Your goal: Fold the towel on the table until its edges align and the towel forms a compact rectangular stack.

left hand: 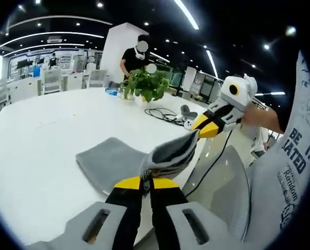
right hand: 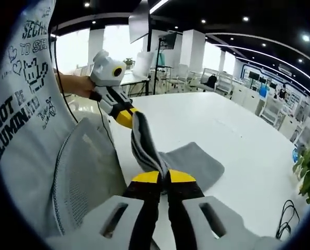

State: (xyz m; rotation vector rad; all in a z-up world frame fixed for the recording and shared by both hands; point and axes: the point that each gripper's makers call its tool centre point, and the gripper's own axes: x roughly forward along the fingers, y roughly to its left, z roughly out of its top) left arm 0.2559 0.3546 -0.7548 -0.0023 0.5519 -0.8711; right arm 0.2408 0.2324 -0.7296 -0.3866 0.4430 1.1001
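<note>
While both jaws pinch: I hold the grey towel [left hand: 113, 164] lifted at its near edge, the rest lying flat on the white table [left hand: 46, 135].
Left gripper: my left gripper [left hand: 146, 182] has its yellow-tipped jaws closed on a bunched towel corner; in the right gripper view it [right hand: 126, 119] enters from the left, clamping the far end of the raised strip.
Right gripper: my right gripper [right hand: 164, 177] is clamped on the towel's [right hand: 194, 161] other corner; in the left gripper view it [left hand: 204, 127] comes in from the right.
Towel between grippers: stretched taut, off the table edge.
Beside me: mesh chair [right hand: 85, 166], just below the lifted edge.
Far side: potted plant [left hand: 144, 83] and black cable [left hand: 163, 113] on the table.
</note>
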